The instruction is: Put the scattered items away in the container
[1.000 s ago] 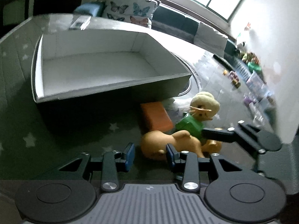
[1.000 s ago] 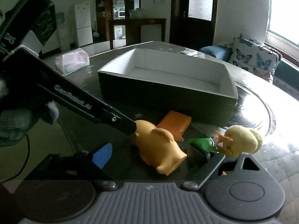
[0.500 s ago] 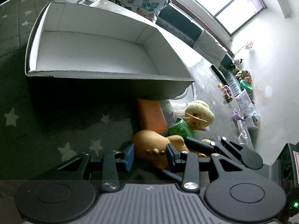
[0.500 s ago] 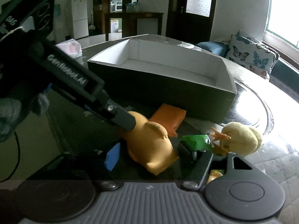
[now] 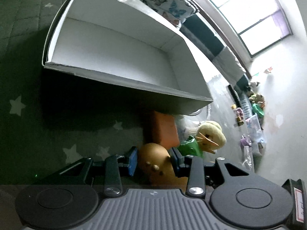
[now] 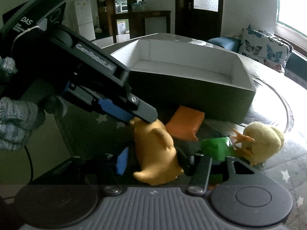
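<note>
A tan soft toy animal [image 5: 153, 159] [image 6: 155, 149] lies on the dark star-patterned cloth in front of the white-lined box [image 5: 124, 81] [image 6: 191, 84]. My left gripper [image 5: 154, 161] [image 6: 138, 117] straddles one end of it. The blue pads touch its sides, and the gap between them stays the same width. My right gripper [image 6: 153, 163] has the toy's body between its jaws, which are closing. A dark gap still shows at the left pad. An orange pouch [image 5: 163, 130] [image 6: 184, 122] lies by the box wall. Beside it is a yellow duck in green [image 5: 209, 134] [image 6: 262, 140].
A gloved hand [image 6: 15, 118] holds the left gripper. Butterfly cushions [image 6: 264, 48] and a sofa lie beyond the table. Small toys and bags [image 5: 249, 115] crowd the floor by the wall. The box interior holds nothing.
The left gripper rolled and slid forward, so the tan toy now sits between its pads. The right jaws narrowed from wide apart to close around the toy's body.
</note>
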`<state>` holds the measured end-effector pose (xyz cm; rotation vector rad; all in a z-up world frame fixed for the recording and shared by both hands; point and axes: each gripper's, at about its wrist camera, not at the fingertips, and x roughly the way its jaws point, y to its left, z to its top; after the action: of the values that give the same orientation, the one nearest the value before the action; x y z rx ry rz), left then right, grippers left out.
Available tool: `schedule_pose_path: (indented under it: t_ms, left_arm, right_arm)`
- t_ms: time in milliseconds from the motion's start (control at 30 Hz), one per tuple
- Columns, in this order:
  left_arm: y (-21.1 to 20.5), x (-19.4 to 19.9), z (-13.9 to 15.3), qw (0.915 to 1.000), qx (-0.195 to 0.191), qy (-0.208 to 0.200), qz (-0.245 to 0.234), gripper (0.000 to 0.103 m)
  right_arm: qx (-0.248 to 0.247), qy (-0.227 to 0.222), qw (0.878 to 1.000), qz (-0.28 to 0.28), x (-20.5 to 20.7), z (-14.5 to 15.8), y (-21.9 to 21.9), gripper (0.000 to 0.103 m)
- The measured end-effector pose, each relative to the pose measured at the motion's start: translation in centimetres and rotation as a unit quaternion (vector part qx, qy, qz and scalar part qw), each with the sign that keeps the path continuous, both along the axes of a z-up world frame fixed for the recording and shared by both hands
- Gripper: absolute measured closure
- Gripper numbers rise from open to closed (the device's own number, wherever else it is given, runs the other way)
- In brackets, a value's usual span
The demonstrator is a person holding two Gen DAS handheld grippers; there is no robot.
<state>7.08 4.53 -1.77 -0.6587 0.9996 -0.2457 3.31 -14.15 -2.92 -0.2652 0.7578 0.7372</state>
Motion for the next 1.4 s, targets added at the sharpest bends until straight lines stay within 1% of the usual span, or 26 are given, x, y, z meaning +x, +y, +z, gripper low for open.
schedule_pose_path:
  t_ms: [67,267,367,600,700,800,1000,1200,1300,1400]
  left_arm:
    - [-0.2,0.1,0.0,1.0,0.003,0.001,0.003,0.064]
    - [-0.3,0.3,-0.5,0.9997,-0.005,0.015,0.02,0.06]
    - [-0.6,0.3,-0.5,0.9996,-0.001,0.016,0.023,0.06]
    - [-1.2,-0.7,0.6,0.9997,0.017,0.005,0.013,0.061]
    - [-1.4,-1.3,1.6,0.9997,0.022,-0.008,0.011,0.061]
    - [-1.6,-1.7,3.2,0.9991,0.029,-0.03,0.008,0.061]
    - [-1.5,-0.7,6.4,0.9964,0.045,-0.072,0.007,0.061]
    - [-1.1,2.1,9.1,0.9928,0.053,-0.107,0.013,0.061]
    - [-1.1,3.9,9.7,0.9912,0.058,-0.118,0.018,0.061]
    - [-1.0,6.0,9.9,0.9905,0.063,-0.12,0.022,0.061]
  right_arm:
    - [-0.001,0.0,1.0,-0.001,0.1,-0.1,0.0,0.057]
    - [0.0,0.002,1.0,-0.008,-0.3,-0.2,-0.2,0.057]
    - [0.003,0.0,1.0,-0.011,-0.5,-0.3,-0.3,0.057]
    - [0.016,0.0,1.0,-0.019,-1.4,0.0,-0.7,0.059]
    - [0.022,-0.009,1.0,-0.019,-2.0,0.8,-1.0,0.059]
    - [0.028,-0.024,0.999,-0.02,-2.5,1.9,-1.2,0.059]
    - [0.042,-0.062,0.997,-0.023,-1.8,4.3,-1.0,0.059]
    - [0.054,-0.094,0.994,-0.029,0.7,6.5,-0.4,0.059]
    - [0.057,-0.105,0.992,-0.034,2.6,7.3,0.1,0.059]
    - [0.058,-0.106,0.992,-0.04,4.9,7.6,0.7,0.059]
